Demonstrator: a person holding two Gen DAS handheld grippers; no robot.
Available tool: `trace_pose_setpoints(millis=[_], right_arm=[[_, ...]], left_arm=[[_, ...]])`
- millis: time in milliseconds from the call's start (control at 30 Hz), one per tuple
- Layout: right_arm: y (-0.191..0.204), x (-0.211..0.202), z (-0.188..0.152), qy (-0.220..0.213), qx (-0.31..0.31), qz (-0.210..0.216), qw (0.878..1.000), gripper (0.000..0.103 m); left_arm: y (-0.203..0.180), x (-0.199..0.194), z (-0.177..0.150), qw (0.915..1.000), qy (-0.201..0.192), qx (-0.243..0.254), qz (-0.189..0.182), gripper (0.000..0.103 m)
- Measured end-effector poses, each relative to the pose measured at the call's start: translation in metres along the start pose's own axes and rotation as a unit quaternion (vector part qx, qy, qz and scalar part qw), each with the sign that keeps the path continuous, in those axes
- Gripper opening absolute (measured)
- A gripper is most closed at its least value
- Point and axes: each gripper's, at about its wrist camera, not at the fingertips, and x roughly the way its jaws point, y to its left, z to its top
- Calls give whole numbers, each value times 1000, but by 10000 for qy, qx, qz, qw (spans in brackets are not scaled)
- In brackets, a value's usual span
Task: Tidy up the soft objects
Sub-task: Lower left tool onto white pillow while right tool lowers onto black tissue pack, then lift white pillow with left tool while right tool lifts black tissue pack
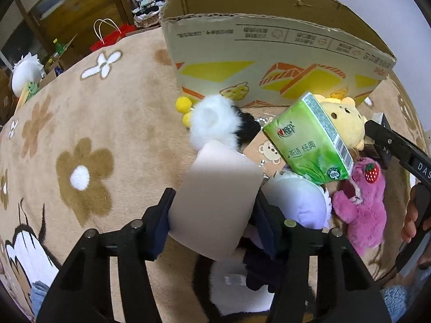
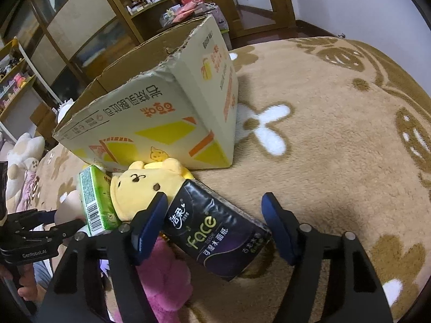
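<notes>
My left gripper is shut on a white paper roll, held above the tan blanket. Beyond it lie a white-and-black fluffy toy, a green tissue pack, a yellow bear plush, a pink strawberry plush and a pale round plush. An open cardboard box stands behind the pile. My right gripper is open, its fingers either side of a black "Face" tissue pack lying on the blanket. The yellow bear, green pack and pink plush lie beside it.
The box stands on a tan flower-patterned blanket. Wooden shelves with small items line the back. A red bag and a white plush sit beyond the blanket's left edge. More plush toys lie at far left.
</notes>
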Motion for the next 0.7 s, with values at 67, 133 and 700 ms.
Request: trace_pose_setpoints(millis=[67,133,700], right_arm=[[1,-2,0,5,1,-13,10000,75],[1,-4,0,-25,-11,-59,10000,75],[16,-69,7,-1041,-313,-170,9939,74]], left_arm=[[-3,-3,-1,10000,-42,60,43,52],[-6,-6,-4,9999,-85,104,71,49],[-25,-76,-14,9871,-1516,378,362,40]])
